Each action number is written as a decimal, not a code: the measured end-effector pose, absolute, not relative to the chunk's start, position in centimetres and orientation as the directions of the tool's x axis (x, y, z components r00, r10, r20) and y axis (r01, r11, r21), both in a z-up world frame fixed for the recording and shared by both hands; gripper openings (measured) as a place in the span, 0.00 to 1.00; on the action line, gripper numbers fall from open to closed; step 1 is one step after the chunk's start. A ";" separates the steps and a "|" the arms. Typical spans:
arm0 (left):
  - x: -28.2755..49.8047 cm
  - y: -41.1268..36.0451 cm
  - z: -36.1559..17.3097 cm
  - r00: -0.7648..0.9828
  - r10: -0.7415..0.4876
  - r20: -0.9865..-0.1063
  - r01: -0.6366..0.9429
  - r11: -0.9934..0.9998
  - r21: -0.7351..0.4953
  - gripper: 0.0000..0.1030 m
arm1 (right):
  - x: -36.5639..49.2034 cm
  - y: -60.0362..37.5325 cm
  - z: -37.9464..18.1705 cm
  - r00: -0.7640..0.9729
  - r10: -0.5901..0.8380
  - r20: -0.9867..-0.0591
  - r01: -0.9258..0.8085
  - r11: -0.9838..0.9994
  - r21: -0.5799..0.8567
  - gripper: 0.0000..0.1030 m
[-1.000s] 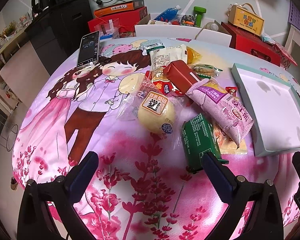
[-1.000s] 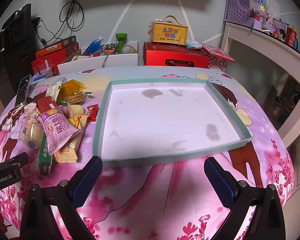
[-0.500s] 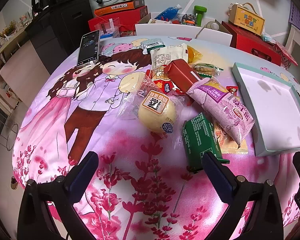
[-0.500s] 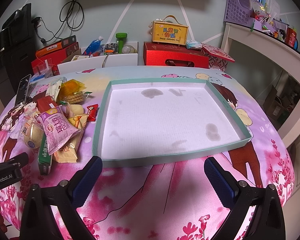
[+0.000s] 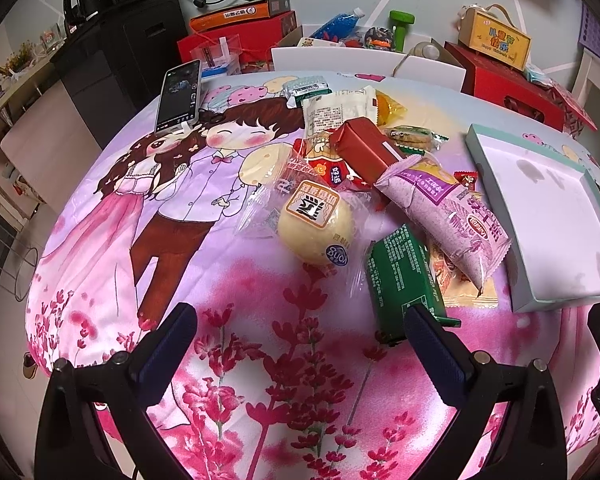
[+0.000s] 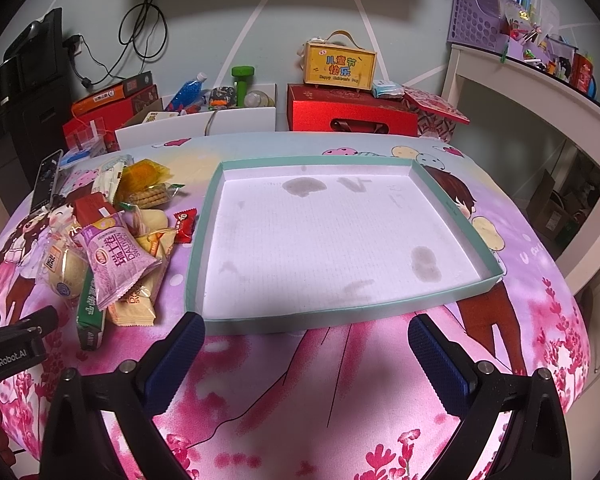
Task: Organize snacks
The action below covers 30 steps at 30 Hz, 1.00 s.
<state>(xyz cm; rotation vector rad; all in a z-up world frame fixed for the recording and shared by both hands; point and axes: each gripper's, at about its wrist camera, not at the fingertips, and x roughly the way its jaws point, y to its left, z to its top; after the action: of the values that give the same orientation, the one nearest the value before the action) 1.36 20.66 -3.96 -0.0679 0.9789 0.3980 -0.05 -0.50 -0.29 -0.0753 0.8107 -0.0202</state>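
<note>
A heap of snacks lies on the pink cartoon tablecloth: a round yellow bun in clear wrap point(image 5: 315, 229), a green packet point(image 5: 404, 280), a purple roll packet point(image 5: 452, 216), a red box point(image 5: 366, 151) and biscuit packs. The same heap shows at the left in the right wrist view, with the purple packet point(image 6: 118, 254) on top. A shallow teal-rimmed tray point(image 6: 456, 292) with a white stained floor holds nothing. My left gripper point(image 5: 300, 336) hangs open in front of the bun and green packet. My right gripper point(image 6: 306, 342) stands open at the tray's near rim.
A phone point(image 5: 180, 96) lies at the table's far left. Behind the table stand red boxes point(image 6: 350, 114), a yellow carry box point(image 6: 338, 64), white cartons and bottles. A white desk point(image 6: 540, 92) rises at the right. The left gripper's body point(image 6: 14, 340) shows at the left edge.
The left wrist view has drifted slightly toward the snack heap. The right gripper has not moved, and both grippers stay open.
</note>
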 end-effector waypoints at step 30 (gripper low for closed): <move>3.6 25.7 -3.1 0.461 0.144 -0.876 -0.463 0.881 -0.099 1.00 | 4.0 5.2 1.4 0.696 0.122 -0.707 -0.203 0.979 -0.031 1.00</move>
<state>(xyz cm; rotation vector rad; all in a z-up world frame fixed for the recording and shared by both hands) 3.56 25.74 -3.12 -0.3467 1.0293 0.3823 4.05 5.17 1.39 -0.1098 0.7800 0.1815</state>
